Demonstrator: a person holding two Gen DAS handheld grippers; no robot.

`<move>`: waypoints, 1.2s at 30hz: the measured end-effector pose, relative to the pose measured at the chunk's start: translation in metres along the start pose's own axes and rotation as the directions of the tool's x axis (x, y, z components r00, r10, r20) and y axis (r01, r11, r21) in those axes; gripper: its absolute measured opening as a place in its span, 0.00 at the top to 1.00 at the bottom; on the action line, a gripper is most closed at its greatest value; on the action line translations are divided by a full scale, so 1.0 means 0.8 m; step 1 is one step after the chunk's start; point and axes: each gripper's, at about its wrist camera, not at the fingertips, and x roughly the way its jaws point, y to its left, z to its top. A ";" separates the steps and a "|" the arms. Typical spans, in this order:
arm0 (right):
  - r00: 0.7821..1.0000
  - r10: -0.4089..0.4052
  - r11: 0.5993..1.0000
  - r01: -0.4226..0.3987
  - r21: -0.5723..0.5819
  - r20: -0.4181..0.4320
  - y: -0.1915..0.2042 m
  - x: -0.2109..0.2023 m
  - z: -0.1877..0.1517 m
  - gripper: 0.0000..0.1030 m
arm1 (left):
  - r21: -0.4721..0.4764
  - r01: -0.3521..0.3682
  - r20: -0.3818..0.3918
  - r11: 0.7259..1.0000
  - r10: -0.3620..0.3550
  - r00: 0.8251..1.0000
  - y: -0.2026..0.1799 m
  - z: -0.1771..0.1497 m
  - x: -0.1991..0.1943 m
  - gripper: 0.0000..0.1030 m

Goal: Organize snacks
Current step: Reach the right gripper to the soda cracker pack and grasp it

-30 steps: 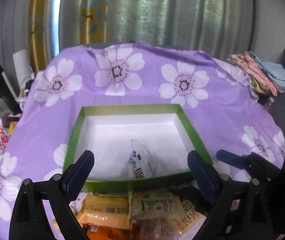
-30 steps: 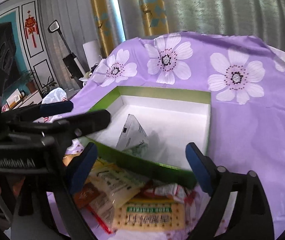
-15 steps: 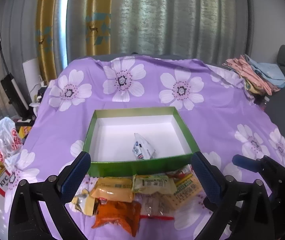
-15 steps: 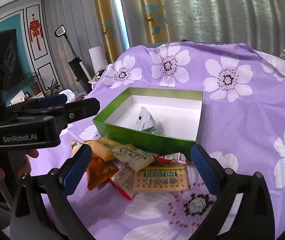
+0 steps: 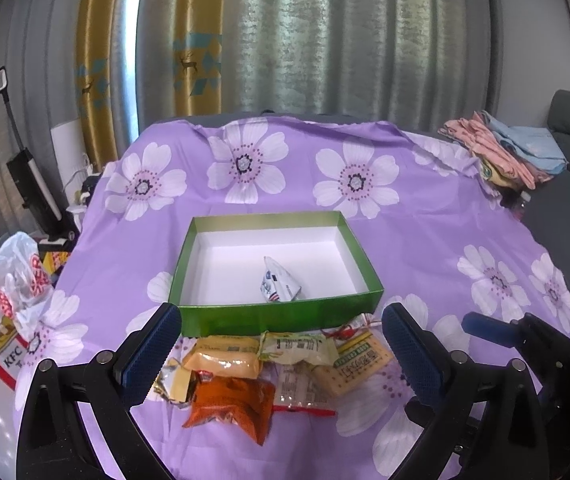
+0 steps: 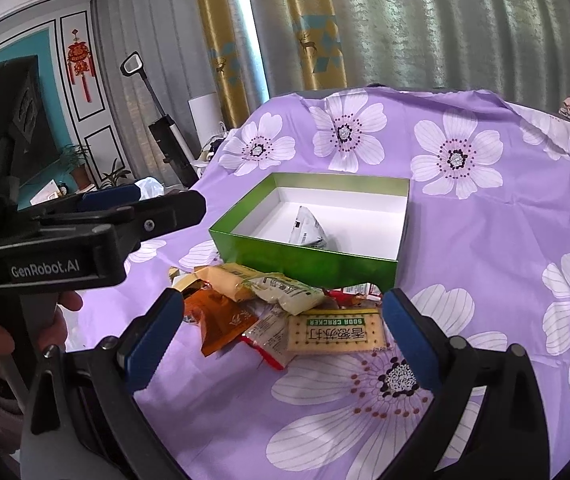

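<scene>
Both grippers, left and right, stand wide and empty above the snack pile before the green box; one packet lies inside. Packets look light, soft, crinkly, probably slippery; best pinched across a flat middle.

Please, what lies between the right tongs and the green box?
In the right wrist view, the snack pile lies there, on the purple cloth against the green box. The soda cracker pack is nearest the right tongs.
</scene>
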 end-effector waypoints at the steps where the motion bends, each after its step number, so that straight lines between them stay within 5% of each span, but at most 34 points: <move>1: 1.000 0.001 1.000 -0.001 -0.001 0.001 0.001 -0.001 -0.001 0.03 | 0.001 -0.001 -0.002 1.000 0.001 1.000 -0.001 -0.001 -0.001 0.03; 22: 0.999 0.031 0.999 -0.030 0.023 -0.038 0.005 -0.005 -0.028 0.03 | 0.000 0.005 -0.059 1.000 -0.005 0.998 -0.011 -0.026 -0.005 0.03; 36: 0.993 0.026 0.999 -0.021 0.047 -0.116 -0.010 0.028 -0.051 0.03 | -0.085 0.070 -0.220 0.994 -0.088 0.972 0.006 -0.075 0.044 0.03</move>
